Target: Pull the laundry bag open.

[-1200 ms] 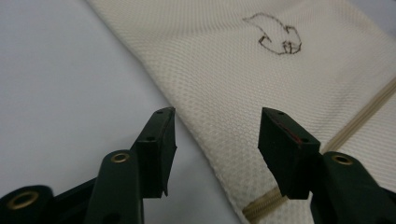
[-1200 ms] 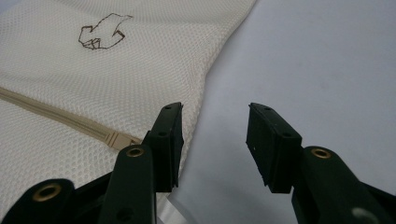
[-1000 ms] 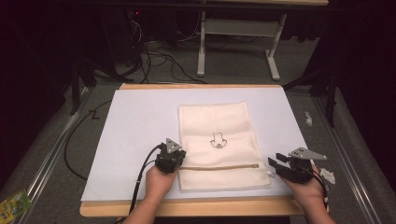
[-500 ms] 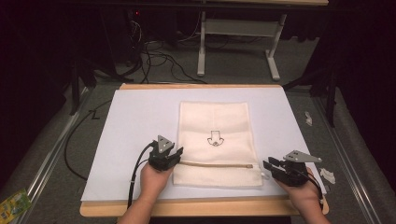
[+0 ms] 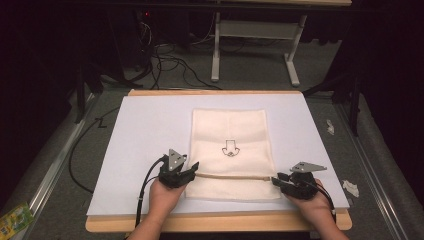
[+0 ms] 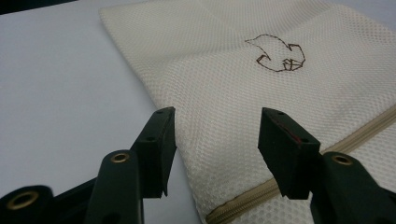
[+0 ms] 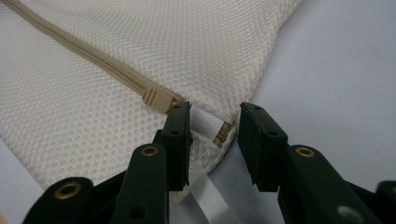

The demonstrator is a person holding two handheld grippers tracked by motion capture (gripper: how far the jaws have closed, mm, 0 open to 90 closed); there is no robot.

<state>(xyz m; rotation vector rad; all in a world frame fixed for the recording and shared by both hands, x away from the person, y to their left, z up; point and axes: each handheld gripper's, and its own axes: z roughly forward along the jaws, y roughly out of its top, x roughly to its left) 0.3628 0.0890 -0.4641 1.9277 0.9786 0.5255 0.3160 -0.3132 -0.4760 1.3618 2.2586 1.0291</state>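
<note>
Count's easy: one mesh bag with one zipper, on one white sheet, two tools.

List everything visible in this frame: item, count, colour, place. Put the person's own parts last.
mesh bag: 1, cream, centre of the sheet.
zipper: 1, tan, across the bag's near end.
outline emblem: 1, dark, mid-bag.
sheet: 1, white, covering the table.
table: 1, wooden edge.
packet: 1, green-yellow, on the floor at left.
left tool: 1, black, open at the bag's left edge.
right tool: 1, black, open around the zipper's end.
</note>
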